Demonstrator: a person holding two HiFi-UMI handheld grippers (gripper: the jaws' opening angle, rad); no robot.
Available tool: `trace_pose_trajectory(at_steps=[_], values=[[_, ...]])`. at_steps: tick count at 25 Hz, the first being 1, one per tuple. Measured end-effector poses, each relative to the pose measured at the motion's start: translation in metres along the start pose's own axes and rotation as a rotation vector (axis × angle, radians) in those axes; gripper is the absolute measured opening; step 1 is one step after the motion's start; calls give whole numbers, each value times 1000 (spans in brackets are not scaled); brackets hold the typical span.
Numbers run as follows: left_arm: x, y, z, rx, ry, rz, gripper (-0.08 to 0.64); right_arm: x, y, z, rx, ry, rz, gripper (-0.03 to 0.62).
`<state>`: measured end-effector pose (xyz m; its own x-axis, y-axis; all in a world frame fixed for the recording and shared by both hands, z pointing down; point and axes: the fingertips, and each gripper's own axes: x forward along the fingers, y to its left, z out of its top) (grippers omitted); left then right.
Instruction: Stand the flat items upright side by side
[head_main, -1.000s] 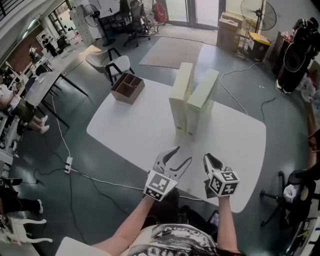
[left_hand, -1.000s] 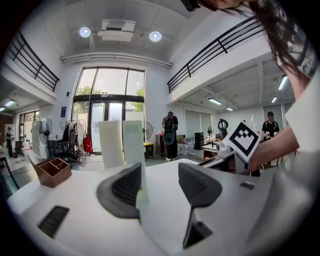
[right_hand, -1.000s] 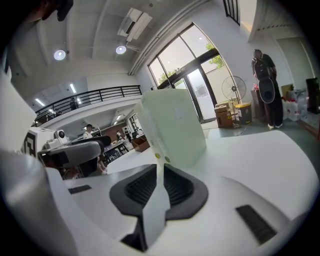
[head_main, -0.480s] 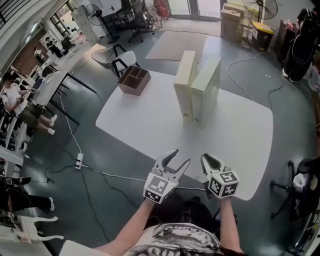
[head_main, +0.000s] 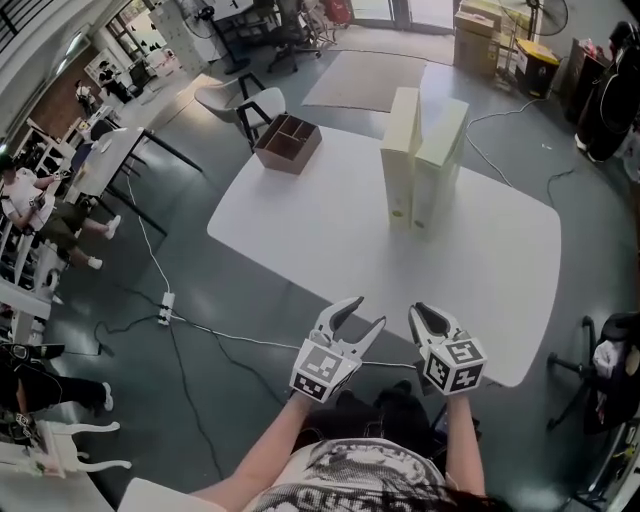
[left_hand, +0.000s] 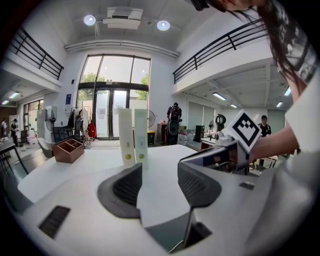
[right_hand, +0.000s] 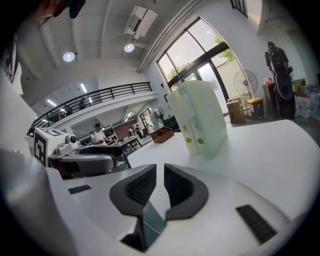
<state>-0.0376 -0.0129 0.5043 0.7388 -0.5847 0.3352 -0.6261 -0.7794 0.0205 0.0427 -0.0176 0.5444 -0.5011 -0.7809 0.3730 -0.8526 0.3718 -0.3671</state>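
**A:** How far along is the standing-up job?

**B:** It looks finished. Two cream flat items, the left file (head_main: 402, 150) and the right file (head_main: 440, 160), both stand upright on the white table (head_main: 310, 230). They sit side by side with their broad faces together, touching or very nearly so. Neither leans visibly.

**A:** Is anything flat still lying on the table?

**B:** Nothing that shows. The only other thing on it is a brown wooden organiser (head_main: 288, 142) near the far left corner, well apart from the pair.

**A:** And the tools?

**B:** Both are at the near edge of the table, well clear of the files. The left gripper (head_main: 367, 312) has its jaws apart, and only bare tabletop shows between them. The right gripper (head_main: 420, 312) has its jaws drawn almost together, leaving just a slit with nothing in it. So neither one carries anything.

**A:** What is left, then?

**B:** Probably nothing. At most the person might check that the pair stays up, since tall narrow files could tip if the table gets bumped.
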Motion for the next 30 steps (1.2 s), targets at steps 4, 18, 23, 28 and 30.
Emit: trace_pose_trajectory(at_steps=[4, 18, 23, 28, 30], values=[[-24, 4, -15, -6, 26, -36, 216, -4, 27, -5, -2, -8, -9, 46], [-105, -2, -50, 1, 49, -171, 119, -22, 123, -41, -30, -22, -41, 46], [-127, -6, -56, 6, 40, -195, 58, -34, 147, -51, -36, -41, -76, -6], [-140, -15, -63, 16, 48, -231, 31, -45, 162, -60, -34, -57, -91, -6], [-143, -18, -64, 20, 52, -241, 25, -49, 165, -61, -30, -66, -93, -8]])
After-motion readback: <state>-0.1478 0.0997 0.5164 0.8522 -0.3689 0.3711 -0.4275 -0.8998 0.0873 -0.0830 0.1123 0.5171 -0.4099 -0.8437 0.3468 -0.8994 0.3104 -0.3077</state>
